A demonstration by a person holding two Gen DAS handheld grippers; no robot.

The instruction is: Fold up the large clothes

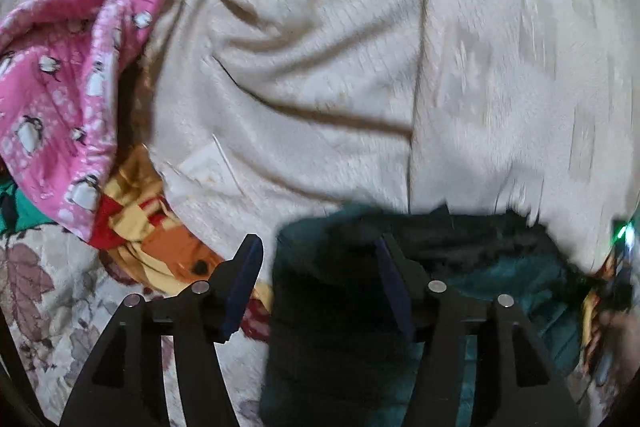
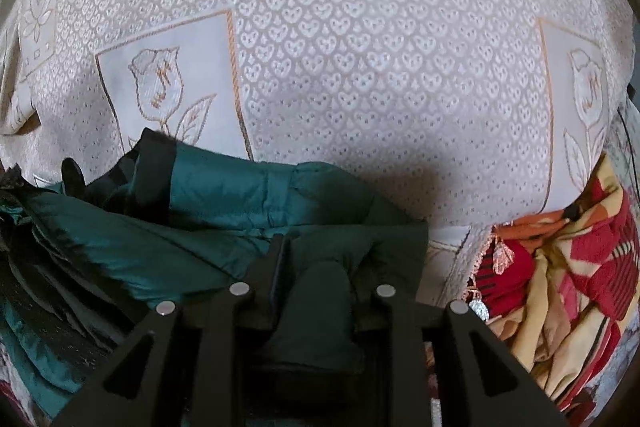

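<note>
A dark green puffer jacket lies bunched on the cream patterned bedcover, filling the lower left of the right wrist view. My right gripper is shut on a fold of this jacket; fabric fills the gap and drapes over its right finger. In the left wrist view the same green jacket lies at the bottom, blurred. My left gripper stands open over the jacket's left edge. Its left finger is apart from the cloth, and its right finger sits against the dark fabric.
A pink penguin-print garment is heaped at the left, with a red, yellow and orange blanket under it. That blanket also shows at the right. A leaf-print sheet lies at the lower left.
</note>
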